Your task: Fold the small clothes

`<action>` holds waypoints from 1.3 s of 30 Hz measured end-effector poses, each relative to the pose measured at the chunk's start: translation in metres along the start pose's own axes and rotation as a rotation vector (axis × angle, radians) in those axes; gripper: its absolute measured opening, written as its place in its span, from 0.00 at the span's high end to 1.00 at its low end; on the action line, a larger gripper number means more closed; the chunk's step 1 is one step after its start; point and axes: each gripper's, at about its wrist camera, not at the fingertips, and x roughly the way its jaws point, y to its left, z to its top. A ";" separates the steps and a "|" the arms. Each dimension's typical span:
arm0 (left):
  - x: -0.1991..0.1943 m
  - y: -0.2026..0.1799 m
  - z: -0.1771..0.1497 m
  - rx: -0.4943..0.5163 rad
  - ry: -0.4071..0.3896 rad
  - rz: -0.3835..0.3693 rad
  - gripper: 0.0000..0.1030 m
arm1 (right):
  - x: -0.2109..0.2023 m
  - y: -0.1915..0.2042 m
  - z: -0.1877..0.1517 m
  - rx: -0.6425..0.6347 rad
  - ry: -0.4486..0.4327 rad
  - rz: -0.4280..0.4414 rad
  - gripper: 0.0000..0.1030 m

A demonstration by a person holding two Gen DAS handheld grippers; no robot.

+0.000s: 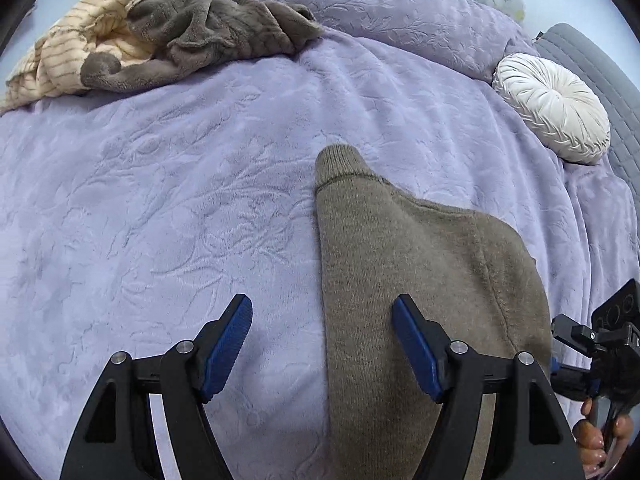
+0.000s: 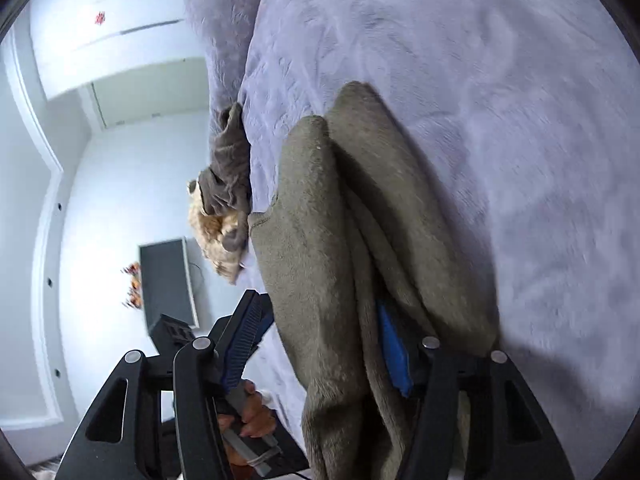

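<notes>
Left gripper [image 1: 322, 344] jaws open, empty, over sweater [image 1: 400, 280] edge. Right gripper [image 2: 320, 344] jaws apart, sweater folds loose between. Sweater flat on purple bed [image 1: 160, 200]. Clothes pile [image 1: 160, 36] 11 o'clock, round cushion [image 1: 554, 106] 2 o'clock.

1. One olive-brown jumper [image 1: 420, 280] lies on the bed
2. One lilac blanket [image 1: 160, 200] covers the bed
3. One heap of other clothes [image 1: 160, 40] sits at the far edge, with two pieces that can be told apart: a grey fleece one [image 1: 224, 28] and a cream striped one [image 1: 80, 44]
4. One round white cushion [image 1: 554, 106]
5. Two tongs: the left tongs [image 1: 322, 350] and the right tongs [image 2: 320, 344], each with two blue pads
6. One dark screen [image 2: 166, 280] on the wall
</notes>
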 end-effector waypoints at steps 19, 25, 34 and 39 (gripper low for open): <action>0.041 -0.015 0.011 0.135 0.011 0.103 0.17 | 0.023 0.005 0.055 -0.215 -0.095 -0.386 0.77; 0.006 -0.008 0.008 0.182 0.029 0.108 0.17 | 0.000 0.029 0.040 -0.321 -0.123 -0.579 0.75; -0.040 -0.045 -0.043 0.219 0.121 -0.214 0.17 | -0.030 0.065 -0.018 -0.400 -0.094 -0.498 0.85; -0.024 -0.058 -0.091 0.193 0.223 -0.295 0.18 | -0.007 0.066 -0.053 -0.485 0.009 -0.555 0.85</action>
